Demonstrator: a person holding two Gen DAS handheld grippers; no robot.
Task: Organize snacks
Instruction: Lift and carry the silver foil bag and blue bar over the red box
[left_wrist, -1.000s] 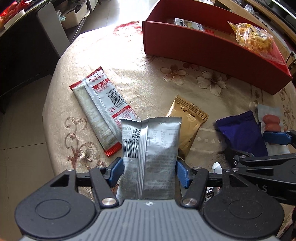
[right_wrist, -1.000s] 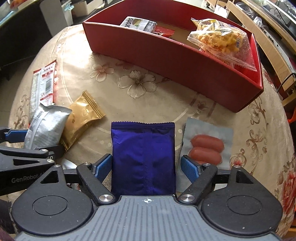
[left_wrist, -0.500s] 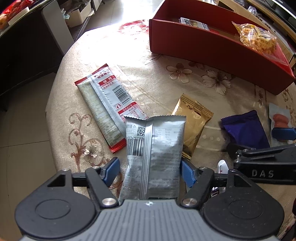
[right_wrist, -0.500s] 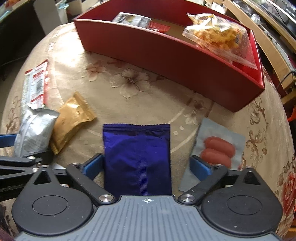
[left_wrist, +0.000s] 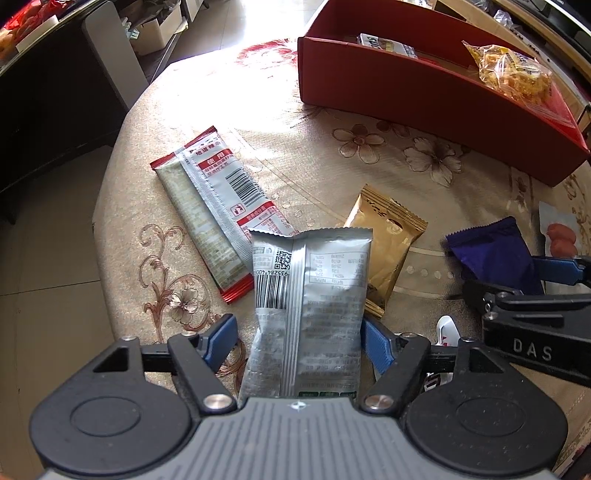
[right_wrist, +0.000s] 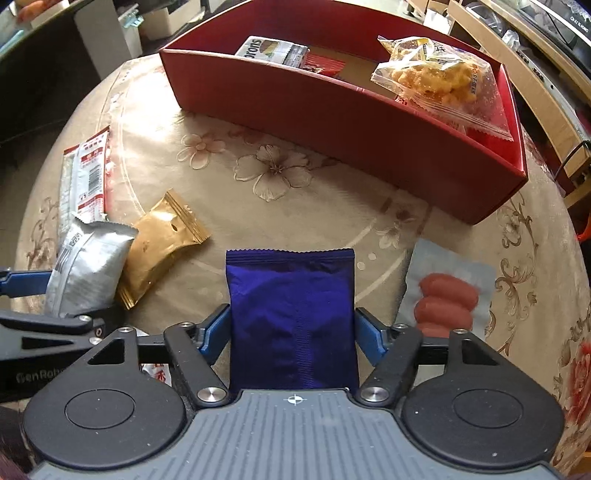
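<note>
A silver snack packet stands between the fingers of my left gripper. Those jaws are opening: the left pad is clear of the packet, the right pad sits at its edge. A purple packet fills my right gripper, whose jaws are closing, with both blue pads against the packet's sides. The red box lies at the back of the round table and holds a clear bag of yellow snacks and a printed packet.
On the floral tablecloth lie a gold packet, a long red-and-silver packet to its left, and a sealed pack of sausages at the right. The table edge curves close on the left, above a tiled floor and dark furniture.
The left jaws have spread away from the silver packet. The right jaws opened wide around the purple packet, then came in onto its sides.
</note>
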